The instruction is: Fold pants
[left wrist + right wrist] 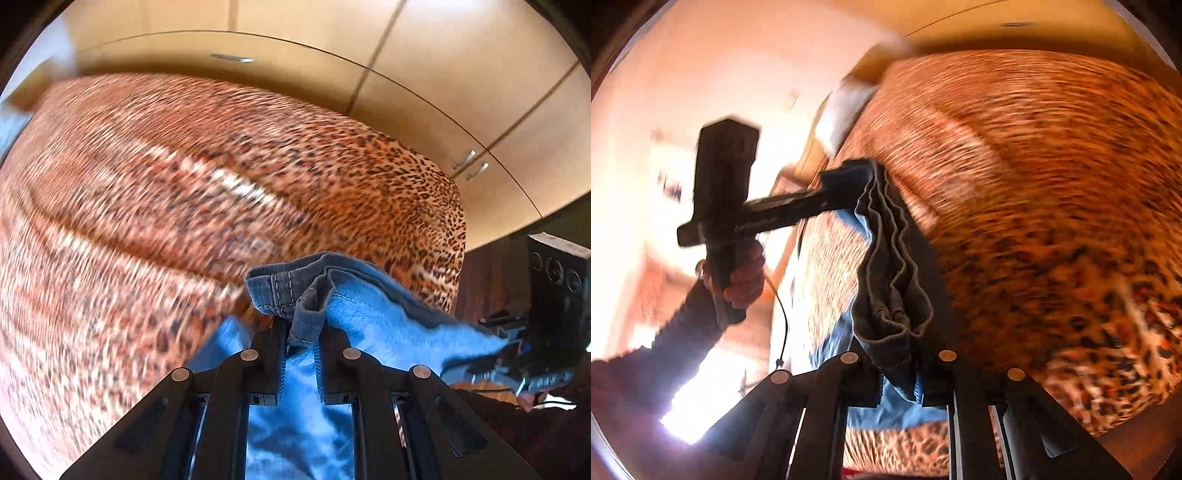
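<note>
Now both grippers, L (301, 332) & R (897, 365), clamped on pants (369, 314) hem.

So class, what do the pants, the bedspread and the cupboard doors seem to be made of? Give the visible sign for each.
Pants: denim, likely cotton; blue twill, paler inside, double-stitched hem.
Bedspread: soft printed fabric, leopard pattern; weave too blurred to tell.
Cupboard doors: smooth pale wood-look panels, probably laminate; even matte sheen, metal handles.

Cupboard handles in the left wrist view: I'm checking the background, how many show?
3 handles: one at top centre, two close together at right, past the bedspread. Others may be hidden.
</note>
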Demonstrator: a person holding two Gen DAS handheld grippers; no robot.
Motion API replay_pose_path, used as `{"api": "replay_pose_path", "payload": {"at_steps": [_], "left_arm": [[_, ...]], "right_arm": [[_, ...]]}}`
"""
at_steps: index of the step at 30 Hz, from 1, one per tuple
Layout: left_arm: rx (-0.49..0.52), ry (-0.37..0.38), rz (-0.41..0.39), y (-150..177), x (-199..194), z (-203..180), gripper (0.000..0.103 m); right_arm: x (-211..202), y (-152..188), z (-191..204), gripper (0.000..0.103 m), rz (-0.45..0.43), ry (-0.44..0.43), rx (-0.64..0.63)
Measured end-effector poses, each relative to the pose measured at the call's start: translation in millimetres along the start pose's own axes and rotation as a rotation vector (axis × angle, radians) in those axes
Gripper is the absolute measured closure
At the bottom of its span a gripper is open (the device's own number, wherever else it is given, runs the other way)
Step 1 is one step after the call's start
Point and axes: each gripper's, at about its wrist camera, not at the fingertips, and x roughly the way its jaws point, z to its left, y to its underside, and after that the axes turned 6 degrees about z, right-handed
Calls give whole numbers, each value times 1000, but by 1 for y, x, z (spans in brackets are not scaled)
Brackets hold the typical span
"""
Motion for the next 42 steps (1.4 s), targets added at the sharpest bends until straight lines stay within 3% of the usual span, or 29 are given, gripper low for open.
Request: {"api": "replay_pose_path", "payload": {"at_steps": [5, 7, 9, 12, 14, 17, 19, 22, 26, 29, 34, 39, 41, 42], "left_arm": [[-174, -16, 27, 49, -2, 104, 89], [-284, -47, 96, 76, 13, 154, 86], [-395, -92, 185, 101, 27, 199, 86], [-536, -110, 212, 139, 23, 256, 86], [-661, -83, 154, 168, 3, 292, 86], [-857, -10, 32, 206, -26, 327, 68], [-969, 52, -58, 220, -36, 337, 54], [-1088, 139, -129, 215, -28, 343, 46], [-1242, 201, -153, 179, 3, 364, 46], [-1399, 170, -150, 145, 21, 399, 46], [-1639, 95, -205, 106, 23, 465, 46], [-1779, 20, -197, 67, 28, 531, 47], [-1832, 5, -211, 52, 27, 563, 56], [-1845, -5, -226, 43, 23, 577, 74]], "right_arm": [[66, 22, 56, 89, 220, 15, -201], [103, 38, 70, 87, 330, 17, -260], [151, 59, 76, 63, 482, 43, -294], [194, 88, 86, 58, 668, 133, -386], [193, 90, 96, 57, 698, 114, -439], [170, 65, 105, 33, 649, 82, -459], [165, 23, 99, 30, 589, 119, -458], [178, -24, 93, 29, 569, 186, -457], [213, -53, 109, 29, 628, 162, -547], [249, -57, 124, 28, 713, 155, -699], [290, -37, 145, 28, 870, 160, -933], [322, -14, 145, 27, 949, 175, -1105], [336, -4, 142, 28, 975, 193, -1157], [342, 6, 140, 45, 1004, 198, -1192]]}}
